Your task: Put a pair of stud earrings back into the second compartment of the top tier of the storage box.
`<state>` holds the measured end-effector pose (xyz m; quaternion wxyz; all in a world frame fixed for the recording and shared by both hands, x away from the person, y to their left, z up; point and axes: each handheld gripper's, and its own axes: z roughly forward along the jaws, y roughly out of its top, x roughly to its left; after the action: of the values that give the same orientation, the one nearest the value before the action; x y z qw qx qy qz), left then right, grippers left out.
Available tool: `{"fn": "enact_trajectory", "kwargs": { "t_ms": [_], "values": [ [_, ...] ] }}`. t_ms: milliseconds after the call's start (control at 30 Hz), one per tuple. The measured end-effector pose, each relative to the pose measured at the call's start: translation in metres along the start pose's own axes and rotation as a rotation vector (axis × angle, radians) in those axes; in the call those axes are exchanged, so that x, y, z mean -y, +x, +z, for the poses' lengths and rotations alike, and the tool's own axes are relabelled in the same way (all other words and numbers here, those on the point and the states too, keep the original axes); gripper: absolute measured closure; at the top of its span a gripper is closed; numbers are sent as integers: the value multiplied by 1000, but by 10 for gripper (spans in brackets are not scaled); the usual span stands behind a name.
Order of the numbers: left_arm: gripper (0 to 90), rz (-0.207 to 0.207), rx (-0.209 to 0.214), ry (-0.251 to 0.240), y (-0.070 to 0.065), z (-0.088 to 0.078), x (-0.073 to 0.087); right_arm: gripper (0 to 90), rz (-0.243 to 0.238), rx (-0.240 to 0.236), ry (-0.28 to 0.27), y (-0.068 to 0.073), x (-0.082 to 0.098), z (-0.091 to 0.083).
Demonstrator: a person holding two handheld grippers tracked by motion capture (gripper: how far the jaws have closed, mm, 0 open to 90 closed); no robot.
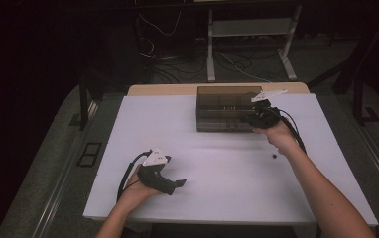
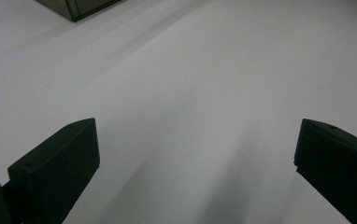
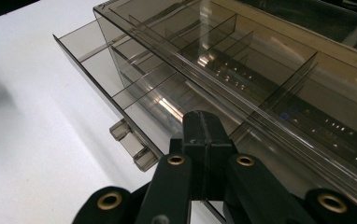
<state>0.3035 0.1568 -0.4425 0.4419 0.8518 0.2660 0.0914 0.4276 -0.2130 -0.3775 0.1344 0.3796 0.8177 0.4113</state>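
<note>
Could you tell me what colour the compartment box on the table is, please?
The box is see-through smoky grey-brown; clearest in the right gripper view.

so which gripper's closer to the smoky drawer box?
Right. The right gripper is at the drawer box's front right corner, jaws shut over its open drawer; the left gripper sits open at the table's near edge.

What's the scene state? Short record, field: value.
surface: white table
object: smoky clear box with dividers, at the far edge of the table
drawer: drawer pulled partly out
left hand-held gripper: open, near the front left of the table, nothing between its jaws
right hand-held gripper: jaws together at the drawer's front wall
</note>
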Motion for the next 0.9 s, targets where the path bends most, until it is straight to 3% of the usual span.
{"fn": "enact_trajectory", "kwargs": {
  "t_ms": [900],
  "values": [
    [0, 4, -1, 3, -1, 0, 0, 891, -8, -35, -1, 10, 9, -4]
  ]
}}
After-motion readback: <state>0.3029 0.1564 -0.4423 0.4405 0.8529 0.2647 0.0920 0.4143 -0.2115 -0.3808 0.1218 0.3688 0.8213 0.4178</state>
